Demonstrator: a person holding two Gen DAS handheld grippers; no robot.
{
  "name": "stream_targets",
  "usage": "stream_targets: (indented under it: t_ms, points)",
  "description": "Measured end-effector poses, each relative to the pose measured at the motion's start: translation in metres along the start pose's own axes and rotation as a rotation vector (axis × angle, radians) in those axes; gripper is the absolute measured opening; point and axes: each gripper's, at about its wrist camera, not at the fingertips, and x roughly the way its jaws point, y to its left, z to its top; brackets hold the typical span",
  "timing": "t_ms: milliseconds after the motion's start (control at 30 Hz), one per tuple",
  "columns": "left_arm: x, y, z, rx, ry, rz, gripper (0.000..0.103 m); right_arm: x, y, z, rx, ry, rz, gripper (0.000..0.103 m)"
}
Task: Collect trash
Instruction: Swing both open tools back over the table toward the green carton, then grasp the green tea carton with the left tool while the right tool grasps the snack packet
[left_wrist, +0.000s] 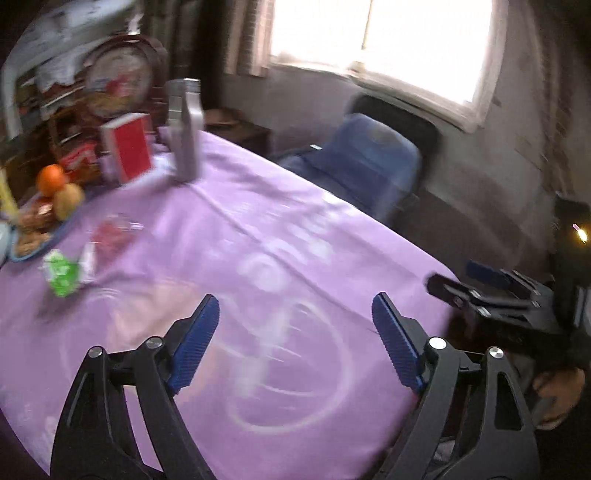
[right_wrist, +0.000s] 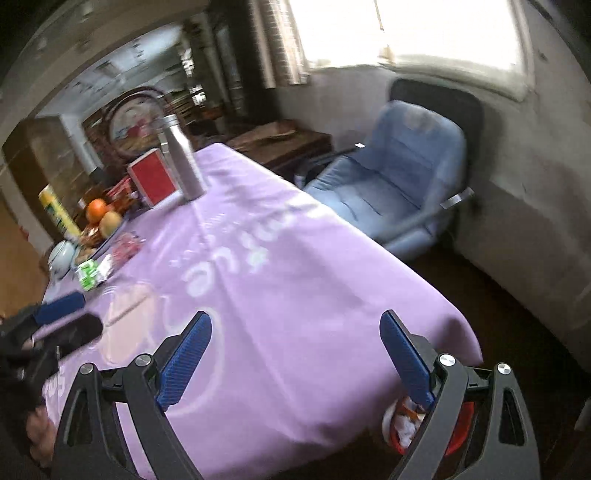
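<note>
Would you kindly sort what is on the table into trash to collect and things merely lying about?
Likely trash:
- green wrapper
- red wrapper

Lying about:
- metal bottle
- red box
- orange
- blue armchair

Both grippers, left and right, are empty, jaws open.

The right gripper (right_wrist: 295, 354) hangs over a purple tablecloth (right_wrist: 280, 266), jaws wide with nothing between them. The left gripper (right_wrist: 70, 317) shows at the left edge. Far along the table stand a steel bottle (right_wrist: 183, 158), a red box (right_wrist: 153, 177), fruit (right_wrist: 103, 214) and a green wrapper (right_wrist: 88, 275). A blue chair (right_wrist: 399, 173) sits beyond, and a bin (right_wrist: 402, 424) with trash shows below the table edge.
</note>
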Motion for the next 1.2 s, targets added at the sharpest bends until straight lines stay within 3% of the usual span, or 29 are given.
stream_targets:
  t_ms: [100,200,300,533,700,933,1033,1067,1100,1133,1200]
  points:
    - [-0.01,0.05,0.011,-0.113,-0.025,0.019,0.087,0.005,0.039,0.019,-0.067,-0.003,0.022,0.093]
    - [-0.01,0.101,0.022,-0.21,-0.024,0.089,0.087,0.01,0.076,0.034,-0.124,-0.01,0.055,0.094]
    - [-0.001,0.152,0.023,-0.297,0.002,0.237,0.087,0.02,0.12,0.044,-0.206,-0.014,0.092,0.096]
    - [0.046,0.253,0.008,-0.479,0.115,0.44,0.086,0.047,0.169,0.042,-0.249,0.05,0.186,0.096]
    - [0.074,0.288,0.0,-0.579,0.156,0.444,0.084,0.062,0.174,0.039,-0.267,0.083,0.175,0.096]
    - [0.095,0.302,0.013,-0.605,0.177,0.468,0.075,0.073,0.16,0.036,-0.253,0.114,0.169,0.096]
    - [0.103,0.309,0.014,-0.619,0.184,0.461,0.059,0.08,0.155,0.036,-0.248,0.13,0.162,0.096]
    - [0.105,0.312,0.015,-0.625,0.18,0.447,0.044,0.082,0.154,0.036,-0.246,0.132,0.16,0.096]
    - [0.105,0.314,0.015,-0.636,0.168,0.438,0.022,0.083,0.153,0.037,-0.244,0.134,0.159,0.096]
    - [0.105,0.314,0.015,-0.635,0.177,0.456,0.014,0.085,0.153,0.038,-0.243,0.135,0.158,0.096]
    - [0.098,0.314,0.011,-0.647,0.177,0.454,0.009,0.091,0.157,0.041,-0.251,0.131,0.158,0.096]
